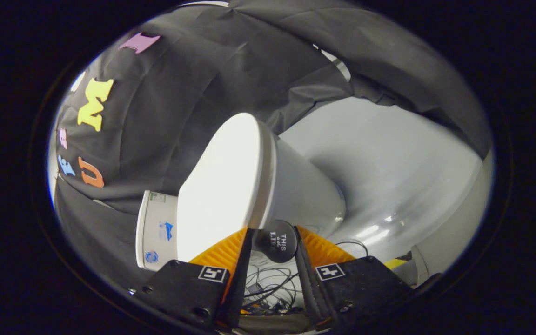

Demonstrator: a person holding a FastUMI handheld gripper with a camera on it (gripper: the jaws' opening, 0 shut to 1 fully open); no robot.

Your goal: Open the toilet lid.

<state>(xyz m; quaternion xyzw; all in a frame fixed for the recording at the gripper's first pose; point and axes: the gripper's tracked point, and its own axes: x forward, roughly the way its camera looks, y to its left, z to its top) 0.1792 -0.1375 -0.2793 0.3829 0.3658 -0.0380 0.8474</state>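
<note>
- The white toilet lid (224,186) lies shut on the toilet bowl (305,190), just ahead of the tongs (272,232).
- A black round handle (277,240) at the lid's front edge bears white writing, "THIS" legible.
- The tongs stand parted either side of the handle, contact unclear.
- The tank (155,230), beyond the lid, carries small blue stickers.
- Tangled cables (268,284) lie below the handle.

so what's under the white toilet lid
The white toilet lid lies closed on the white toilet bowl, covering whatever is inside it. The open gripper has the lid's front edge and a round black tag between its orange fingers.
</note>
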